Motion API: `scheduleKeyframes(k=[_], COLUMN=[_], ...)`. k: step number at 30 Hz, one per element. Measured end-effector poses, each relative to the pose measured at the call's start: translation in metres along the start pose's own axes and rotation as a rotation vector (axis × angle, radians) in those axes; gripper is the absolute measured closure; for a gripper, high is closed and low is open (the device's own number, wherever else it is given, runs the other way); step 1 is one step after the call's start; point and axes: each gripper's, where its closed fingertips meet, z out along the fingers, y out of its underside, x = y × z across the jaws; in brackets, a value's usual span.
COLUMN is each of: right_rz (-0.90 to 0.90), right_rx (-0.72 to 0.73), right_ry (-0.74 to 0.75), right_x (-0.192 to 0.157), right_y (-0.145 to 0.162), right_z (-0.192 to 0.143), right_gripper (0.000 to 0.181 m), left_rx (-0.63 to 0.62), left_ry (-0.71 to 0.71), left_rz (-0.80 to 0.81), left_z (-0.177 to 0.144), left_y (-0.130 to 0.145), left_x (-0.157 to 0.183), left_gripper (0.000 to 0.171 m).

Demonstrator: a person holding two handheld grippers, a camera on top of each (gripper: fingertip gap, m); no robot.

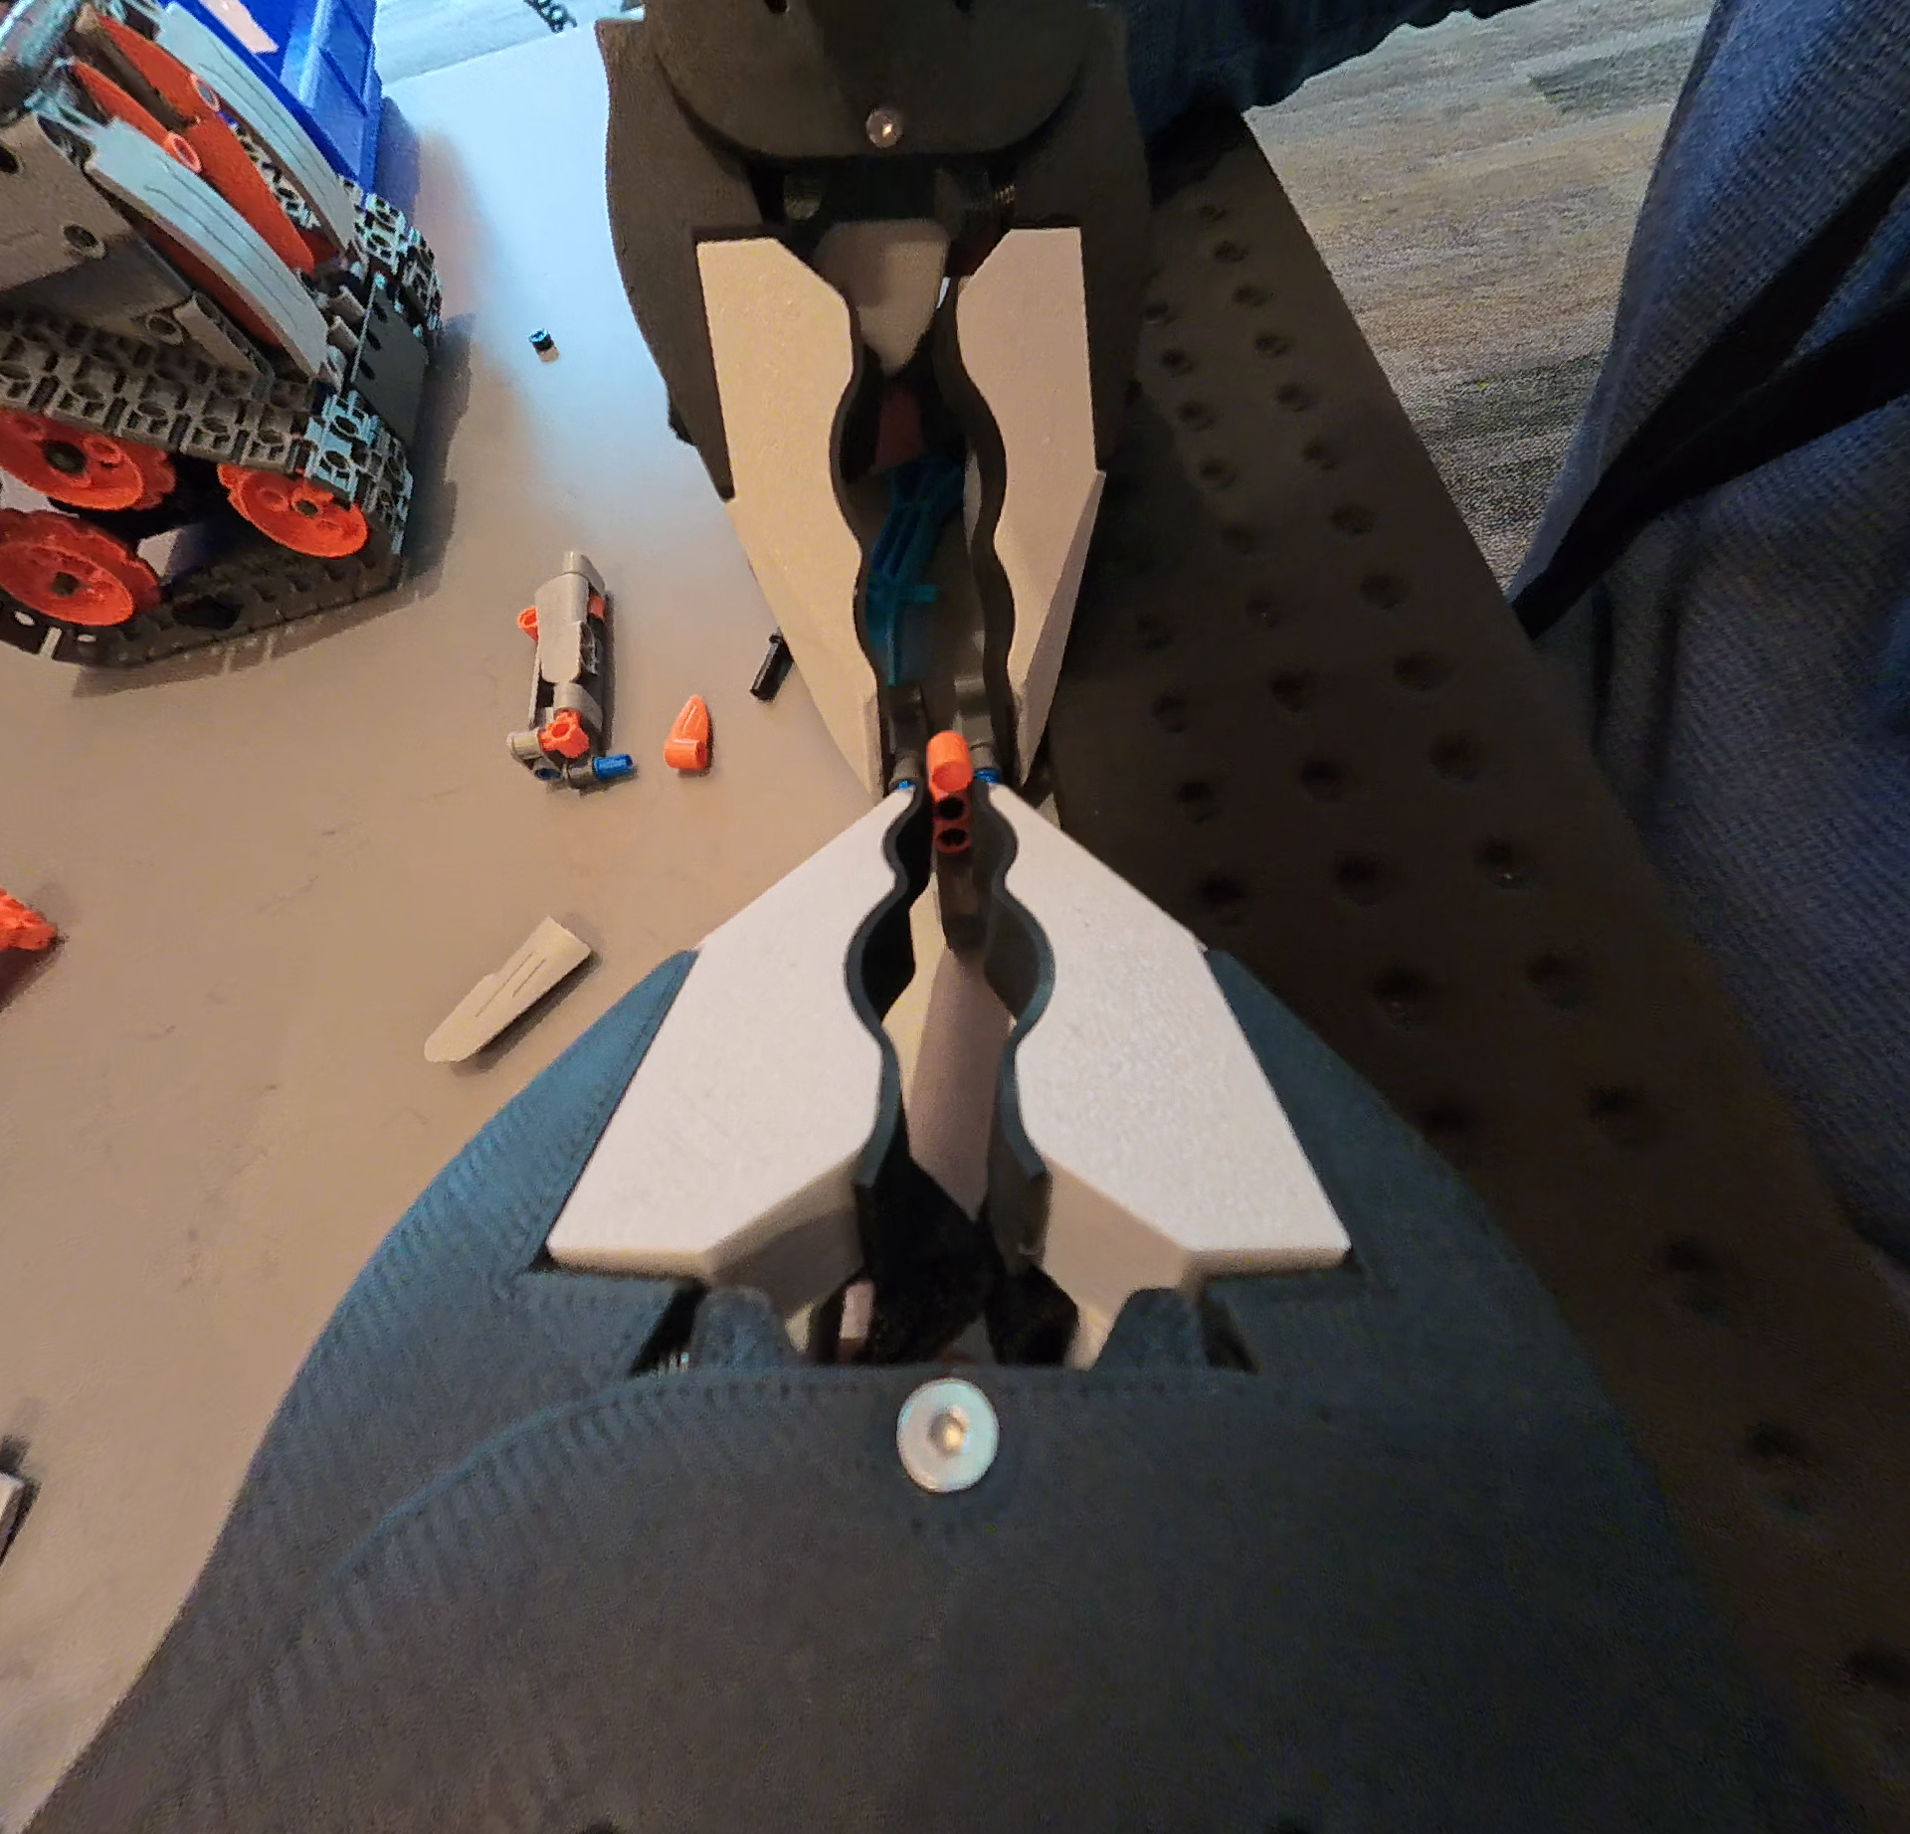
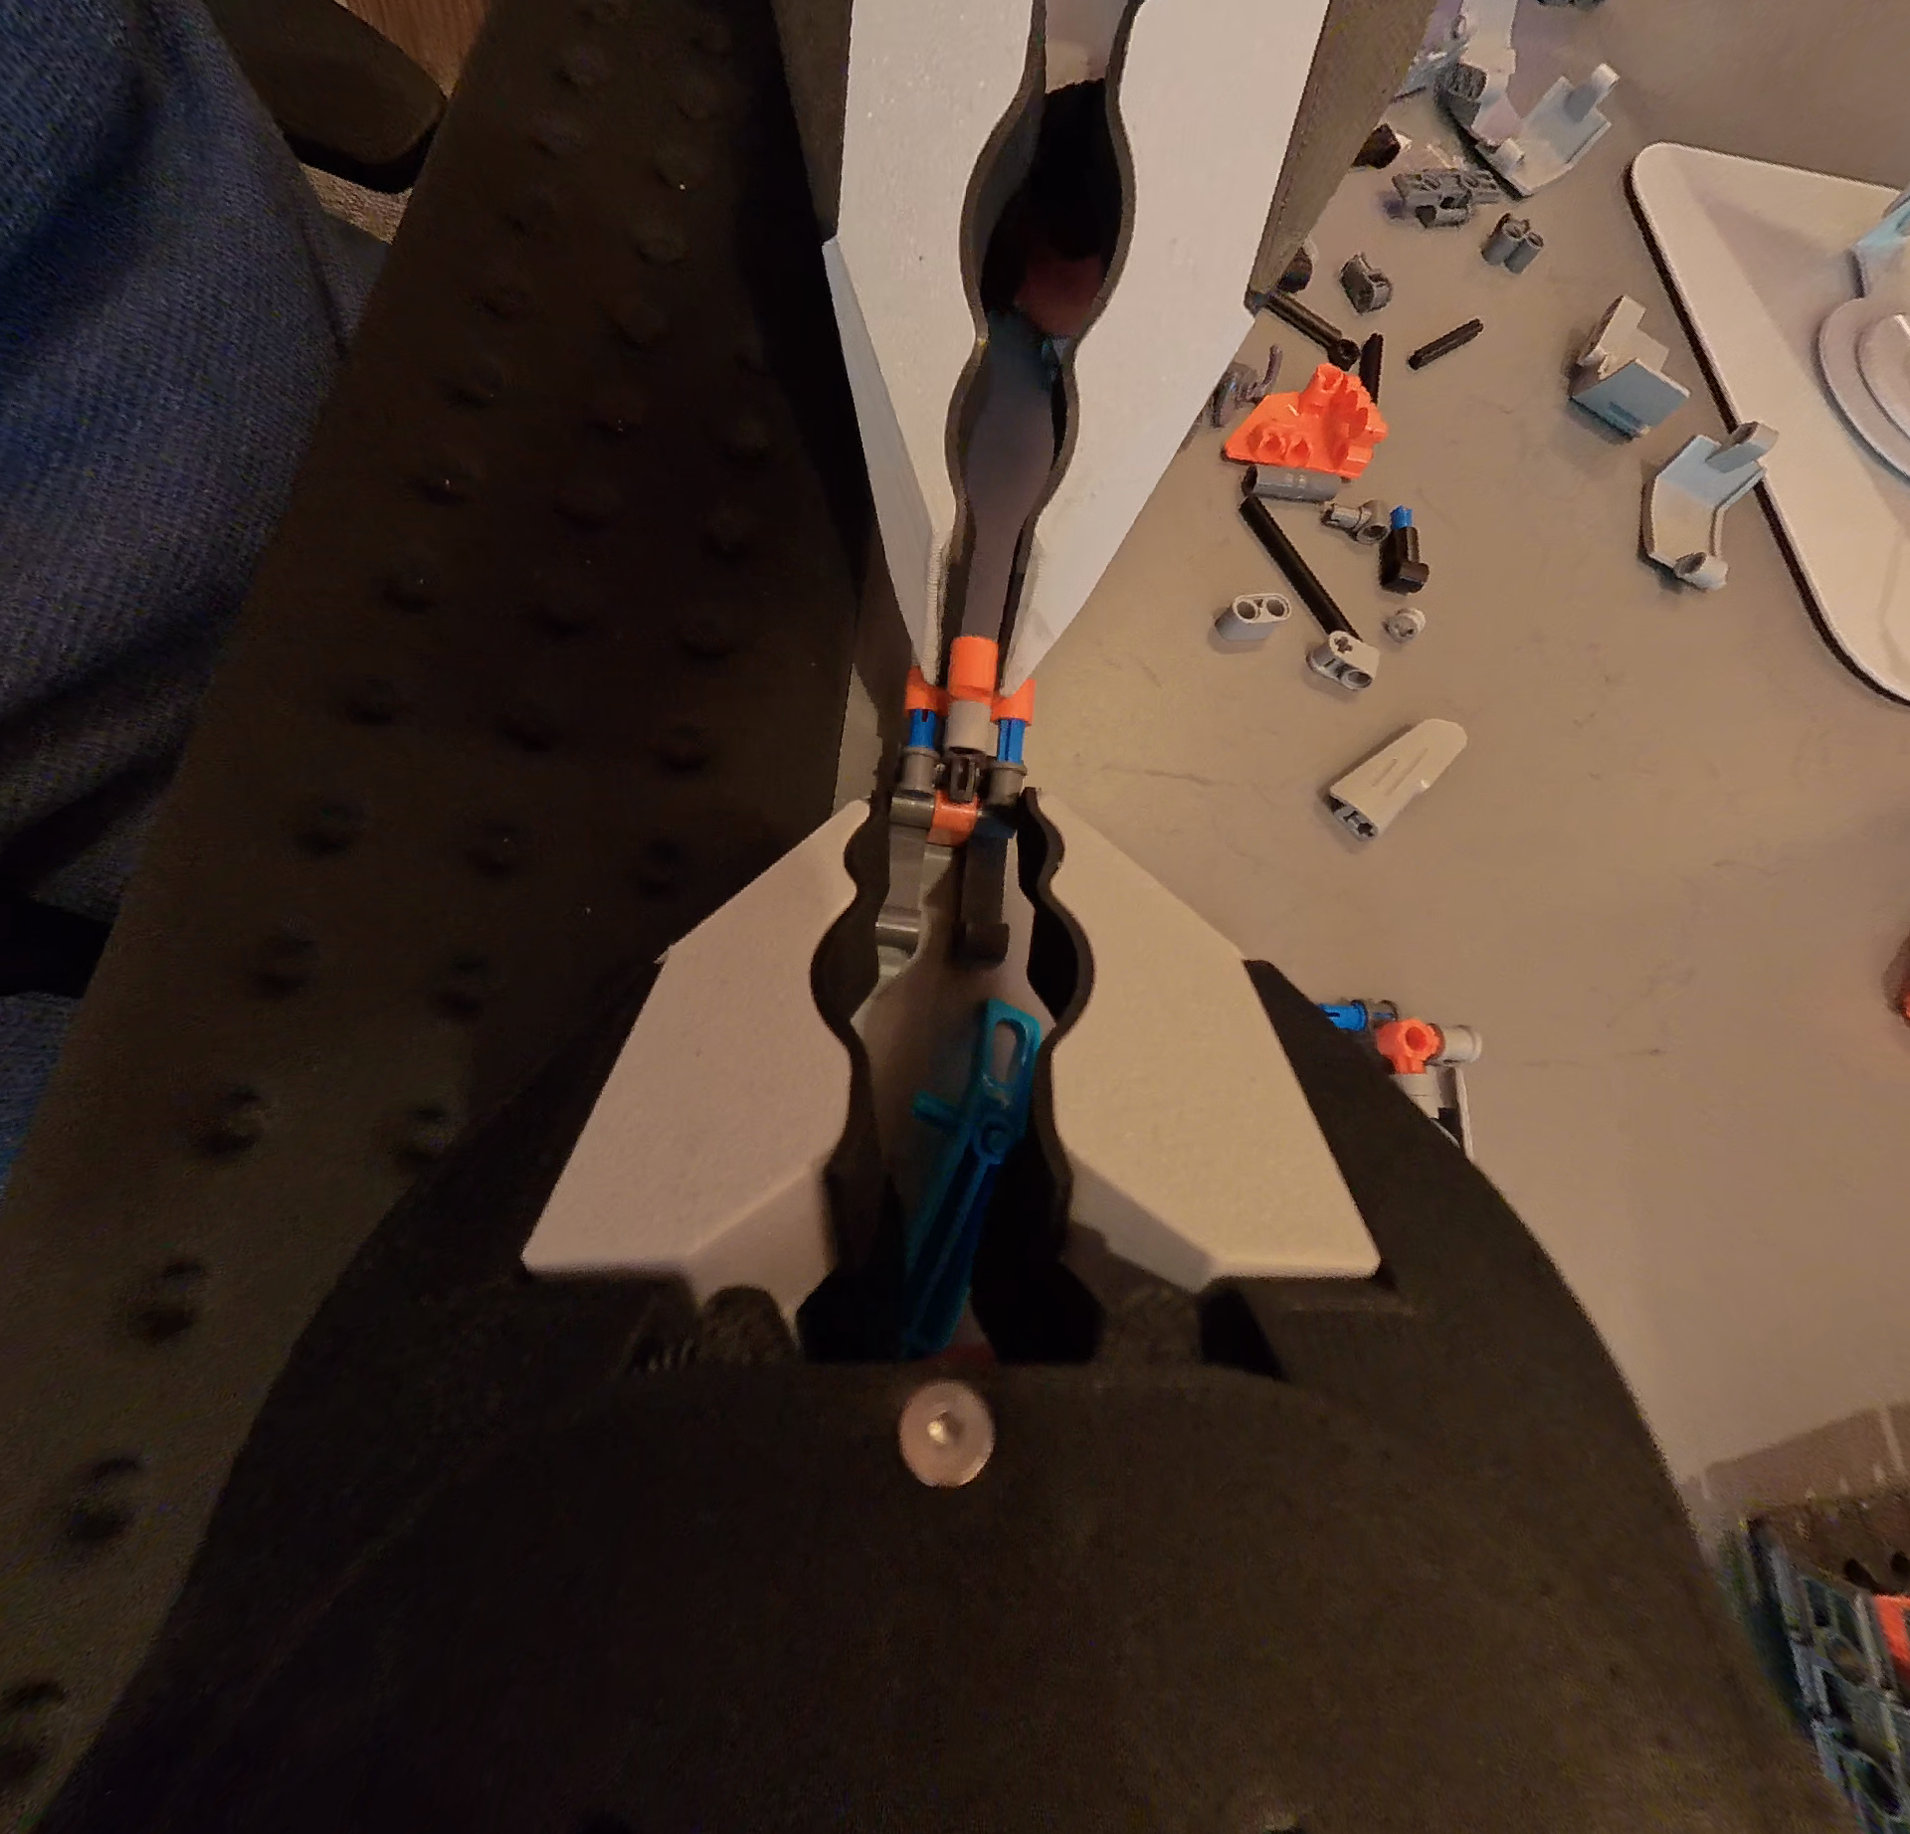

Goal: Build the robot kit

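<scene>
Building-toy subassemblies meet tip to tip between the opposed fingers: left gripper [image 1: 946,834] closed on an orange-and-black connector piece [image 1: 949,803], right gripper [image 2: 946,834] closed on a grey linkage [image 2: 915,875] with teal beam [image 2: 966,1144]. Blue pins [image 2: 1011,736] remain partly exposed.

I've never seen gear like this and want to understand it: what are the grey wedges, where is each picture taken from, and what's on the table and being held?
The wedges are the fingers of two hand-held grippers, each with a camera looking along its fingers, so each picture shows its own gripper below and the other one facing it above. The left gripper is shut on a small orange piece. The right gripper is shut on a grey linkage with a teal part behind it. The two pieces meet tip to tip. On the table lie a tracked model, a grey panel and loose small parts.
</scene>
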Motion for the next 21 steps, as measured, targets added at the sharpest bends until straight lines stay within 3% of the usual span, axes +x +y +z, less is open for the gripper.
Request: scheduleKeyframes(k=[15, 21], right_rz=[0.014, 0.013], right_rx=[0.002, 0.003], right_ry=[-0.017, -0.016], right_x=[-0.0006, -0.0006], right_y=[0.0004, 0.0003], right_z=[0.0002, 0.0001], right_gripper=[0.158, 0.158], left_rx=[-0.027, -0.065], left_ry=[-0.027, -0.047], left_rz=[0.024, -0.006], left_z=[-0.0005, -0.0004], left_y=[0.0028, 0.0073], left_x=[-0.0031, -0.0074], left_gripper=[0.164, 0.146])
